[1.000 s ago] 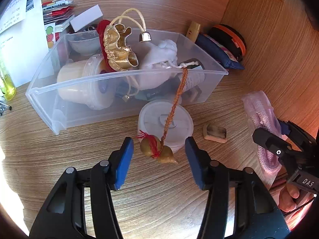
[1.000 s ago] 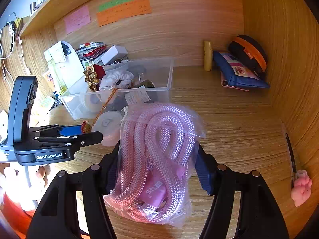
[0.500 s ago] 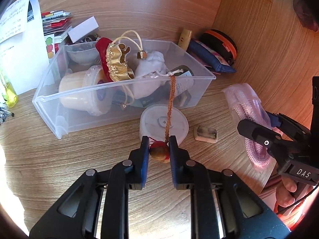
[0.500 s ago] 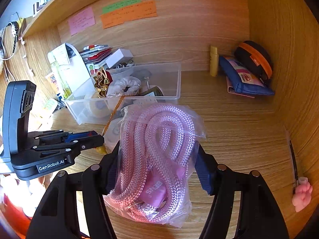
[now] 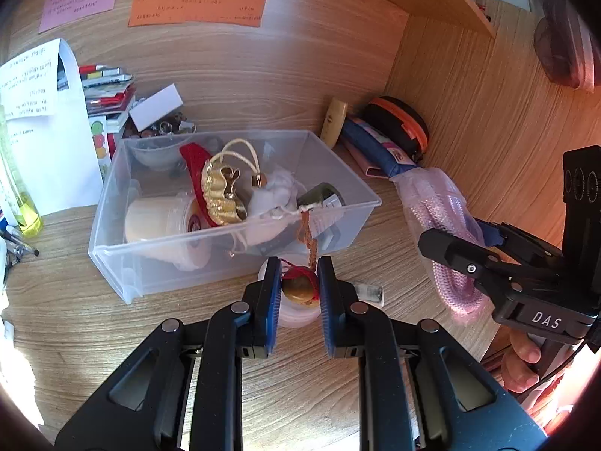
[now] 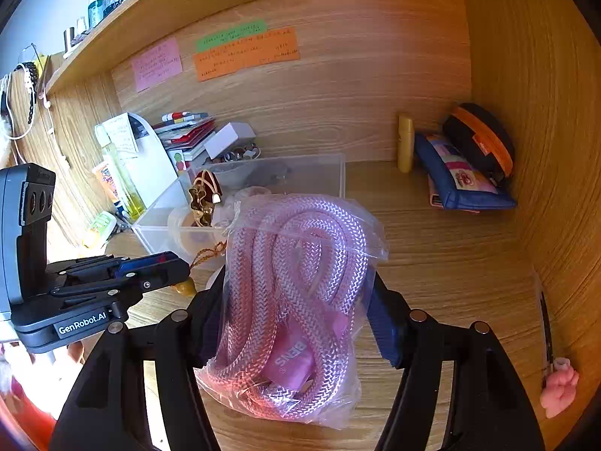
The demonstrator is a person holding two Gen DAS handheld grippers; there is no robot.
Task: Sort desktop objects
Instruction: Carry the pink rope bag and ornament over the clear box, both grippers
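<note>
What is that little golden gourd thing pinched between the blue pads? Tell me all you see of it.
The small golden-brown gourd charm looks glossy and hard, wound with red thread at its neck. A braided orange-brown cord runs up from it over the front rim of the clear plastic bin. The left gripper is shut on it, its blue pads pressing both sides.

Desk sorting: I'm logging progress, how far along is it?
Done: clear bin already holds several items. In hand: left hand-held gripper clamps the gourd charm; right hand-held gripper holds the bagged pink rope. Left: white lid, eraser.
</note>
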